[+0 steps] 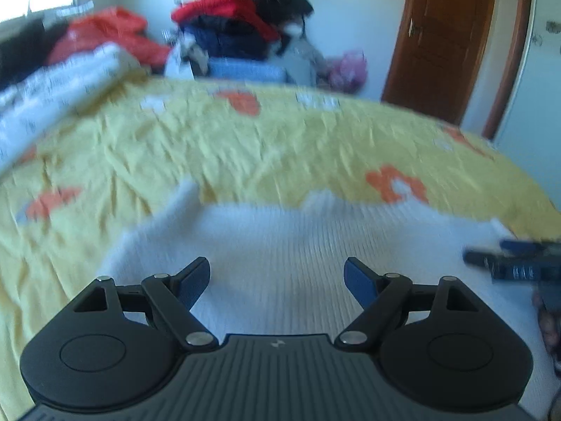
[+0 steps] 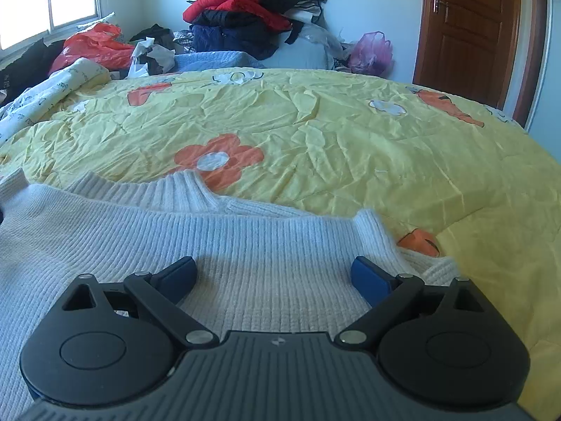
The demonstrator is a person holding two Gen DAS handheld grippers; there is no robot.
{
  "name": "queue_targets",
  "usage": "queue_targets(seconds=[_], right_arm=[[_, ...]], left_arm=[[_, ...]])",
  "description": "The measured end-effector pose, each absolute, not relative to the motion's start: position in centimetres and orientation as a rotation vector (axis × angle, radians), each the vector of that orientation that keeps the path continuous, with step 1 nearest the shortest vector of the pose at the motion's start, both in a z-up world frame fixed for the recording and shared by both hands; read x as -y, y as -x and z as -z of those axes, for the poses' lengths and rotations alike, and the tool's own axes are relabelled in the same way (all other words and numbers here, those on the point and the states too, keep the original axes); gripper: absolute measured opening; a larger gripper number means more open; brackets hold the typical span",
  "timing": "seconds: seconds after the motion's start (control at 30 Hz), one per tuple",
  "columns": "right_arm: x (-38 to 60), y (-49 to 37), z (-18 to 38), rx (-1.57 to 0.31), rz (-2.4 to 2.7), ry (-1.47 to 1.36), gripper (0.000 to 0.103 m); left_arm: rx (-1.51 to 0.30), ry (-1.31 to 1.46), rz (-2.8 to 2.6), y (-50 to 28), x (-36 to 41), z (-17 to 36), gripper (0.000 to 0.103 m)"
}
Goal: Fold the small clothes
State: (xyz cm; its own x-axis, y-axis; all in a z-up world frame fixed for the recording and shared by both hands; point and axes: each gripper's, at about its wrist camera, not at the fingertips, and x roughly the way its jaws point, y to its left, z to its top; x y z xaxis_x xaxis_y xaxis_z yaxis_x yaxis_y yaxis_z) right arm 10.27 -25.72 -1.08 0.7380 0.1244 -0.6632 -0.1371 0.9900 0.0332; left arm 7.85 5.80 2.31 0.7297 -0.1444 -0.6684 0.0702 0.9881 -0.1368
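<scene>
A white ribbed knit sweater [image 2: 210, 245] lies flat on a yellow flowered bedspread [image 2: 333, 133]. Its collar [image 2: 168, 189] points away from me. My right gripper [image 2: 273, 277] is open and empty, low over the sweater's right part near a ribbed edge [image 2: 371, 231]. In the left wrist view, which is motion-blurred, the sweater [image 1: 280, 252] fills the foreground. My left gripper [image 1: 277, 280] is open and empty above it. The other gripper [image 1: 515, 263] shows at the right edge of that view.
A pile of red, dark and black clothes [image 2: 252, 10] sits beyond the bed. An orange bag [image 2: 94, 45] and a folded patterned quilt [image 2: 49, 94] lie at the left. A pink bag [image 2: 371, 49] and a brown door [image 2: 470, 31] are at the right.
</scene>
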Motion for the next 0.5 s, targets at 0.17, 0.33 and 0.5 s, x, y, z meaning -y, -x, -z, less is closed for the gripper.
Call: queue_targets(seconds=[0.17, 0.33, 0.5], right_arm=[[25.8, -10.3, 1.1, -0.727, -0.15, 0.013, 0.097], [25.8, -10.5, 1.2, -0.734, -0.163, 0.012, 0.1], [27.0, -9.0, -0.9, -0.686, -0.11, -0.025, 0.089]], left_arm=[[-0.671, -0.026, 0.075, -7.3, -4.5, 0.6, 0.094], [-0.675, -0.024, 0.063, -7.7, -4.3, 0.6, 0.096], [-0.663, -0.023, 0.059, -7.5, -4.3, 0.6, 0.096]])
